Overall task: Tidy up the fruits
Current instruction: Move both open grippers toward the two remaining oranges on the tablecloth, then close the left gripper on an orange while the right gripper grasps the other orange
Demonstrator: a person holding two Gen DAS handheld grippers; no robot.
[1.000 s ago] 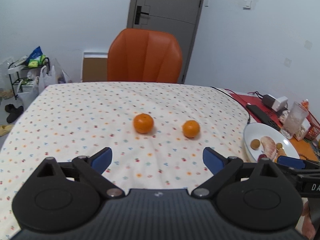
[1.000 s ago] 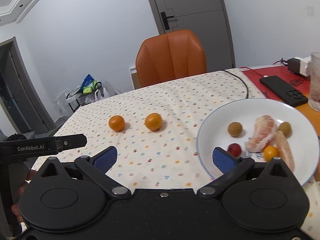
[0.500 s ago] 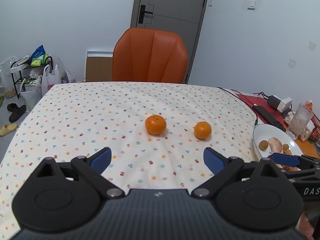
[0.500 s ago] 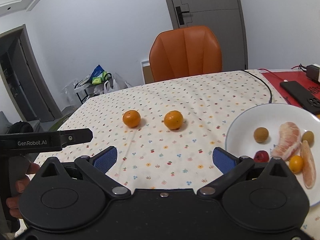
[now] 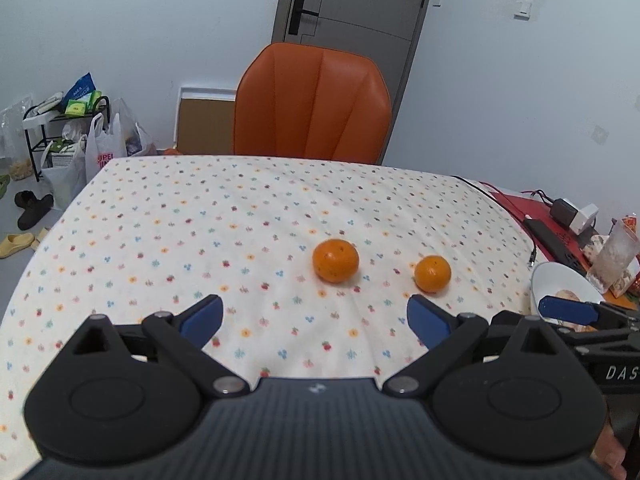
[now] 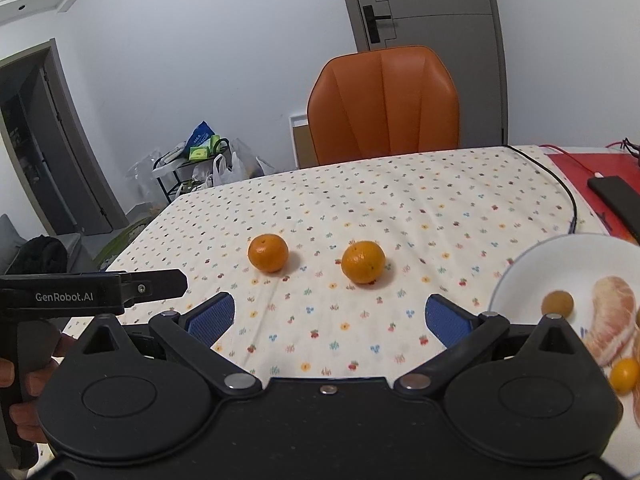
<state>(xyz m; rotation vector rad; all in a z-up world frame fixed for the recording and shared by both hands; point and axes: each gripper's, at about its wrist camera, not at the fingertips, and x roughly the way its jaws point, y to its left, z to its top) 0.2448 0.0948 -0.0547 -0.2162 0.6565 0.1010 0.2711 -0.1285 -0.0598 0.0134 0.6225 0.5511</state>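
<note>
Two oranges lie side by side on the flowered tablecloth. In the left wrist view the left orange [image 5: 335, 261] and the right orange [image 5: 432, 274] sit just beyond my open, empty left gripper [image 5: 314, 318]. In the right wrist view the same left orange [image 6: 268, 252] and right orange [image 6: 363, 262] lie ahead of my open, empty right gripper [image 6: 330, 314]. A white plate [image 6: 520, 276] at the right holds peeled citrus segments [image 6: 612, 330], a small brown fruit [image 6: 557, 302] and a kumquat [image 6: 623, 375]; the plate also shows in the left wrist view [image 5: 550, 280].
An orange chair [image 5: 312, 104] stands behind the table's far edge. A black cable [image 6: 560, 184], a phone [image 6: 616, 200] on a red mat, a charger [image 5: 572, 212] and a plastic cup [image 5: 612, 256] are at the right. Bags and a rack [image 5: 60, 136] stand on the floor at left.
Both views have swung left and back: the oranges and the plate have shifted right in both views. Both grippers stay open.
</note>
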